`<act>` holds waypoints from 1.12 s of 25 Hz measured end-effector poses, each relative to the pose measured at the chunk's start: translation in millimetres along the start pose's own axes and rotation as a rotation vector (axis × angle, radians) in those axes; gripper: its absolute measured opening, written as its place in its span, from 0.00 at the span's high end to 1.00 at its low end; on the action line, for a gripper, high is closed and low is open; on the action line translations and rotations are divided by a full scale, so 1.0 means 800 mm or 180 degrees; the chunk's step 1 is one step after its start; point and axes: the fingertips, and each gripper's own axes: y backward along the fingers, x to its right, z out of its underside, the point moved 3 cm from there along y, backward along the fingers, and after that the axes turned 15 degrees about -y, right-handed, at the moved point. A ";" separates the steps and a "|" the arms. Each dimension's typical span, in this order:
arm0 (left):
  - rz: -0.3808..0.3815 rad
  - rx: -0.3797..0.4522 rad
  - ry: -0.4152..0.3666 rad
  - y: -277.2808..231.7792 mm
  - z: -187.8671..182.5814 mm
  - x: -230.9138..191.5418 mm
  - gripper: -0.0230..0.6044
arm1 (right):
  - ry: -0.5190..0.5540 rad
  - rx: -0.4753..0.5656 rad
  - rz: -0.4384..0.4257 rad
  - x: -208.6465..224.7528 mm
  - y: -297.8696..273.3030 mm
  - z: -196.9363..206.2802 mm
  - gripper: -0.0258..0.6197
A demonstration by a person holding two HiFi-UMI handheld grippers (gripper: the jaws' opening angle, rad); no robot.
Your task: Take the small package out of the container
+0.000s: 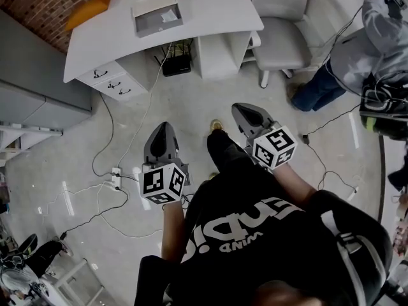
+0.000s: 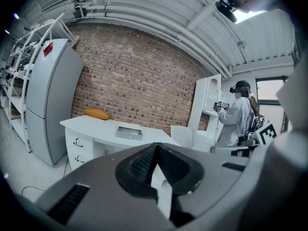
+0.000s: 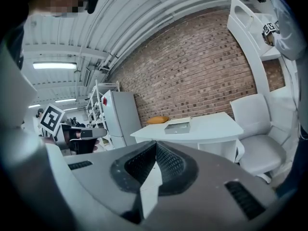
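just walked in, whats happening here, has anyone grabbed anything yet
Nothing has been picked up yet. A person stands on the floor some way short of the white desk, holding the left gripper and the right gripper out in front, both with jaws shut and empty. The open grey container sits on the desk with something small and white inside, probably the package, untouched. A second person stands off to the right.

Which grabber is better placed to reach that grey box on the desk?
Probably left: the left gripper stands more in line with the container on the desk; the right gripper sits off to its side. Both shut, empty.
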 end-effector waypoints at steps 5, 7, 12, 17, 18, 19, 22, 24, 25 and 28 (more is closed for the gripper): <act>-0.0016 0.0011 0.0013 -0.036 -0.014 -0.016 0.96 | 0.0075 -0.0033 -0.0002 0.015 -0.042 -0.025 0.96; -0.0008 0.0007 0.0016 -0.054 -0.019 -0.026 0.96 | 0.0088 -0.0038 -0.0007 0.020 -0.060 -0.036 0.96; -0.0001 -0.0013 0.0013 -0.103 -0.035 -0.040 0.96 | 0.0050 -0.0066 -0.0043 0.042 -0.098 -0.061 0.96; 0.0005 -0.0012 0.0036 -0.147 -0.055 -0.049 0.96 | 0.0034 -0.0127 -0.0104 0.062 -0.134 -0.088 0.96; -0.0006 -0.0013 0.0036 -0.156 -0.058 -0.052 0.96 | 0.0030 -0.0130 -0.0114 0.066 -0.141 -0.093 0.96; -0.0020 -0.0017 0.0039 -0.165 -0.060 -0.055 0.96 | 0.0032 -0.0132 -0.0127 0.070 -0.149 -0.099 0.96; -0.0067 -0.0031 0.0084 -0.192 -0.066 -0.062 0.96 | 0.0055 -0.0150 -0.0169 0.084 -0.170 -0.116 0.96; -0.0093 -0.0035 0.0108 -0.211 -0.072 -0.066 0.96 | 0.0061 -0.0168 -0.0193 0.095 -0.185 -0.128 0.96; -0.0107 -0.0036 0.0115 -0.219 -0.075 -0.068 0.96 | 0.0061 -0.0175 -0.0207 0.100 -0.193 -0.134 0.96; -0.0164 -0.0032 0.0146 -0.241 -0.083 -0.073 0.96 | 0.0054 -0.0203 -0.0262 0.114 -0.214 -0.148 0.96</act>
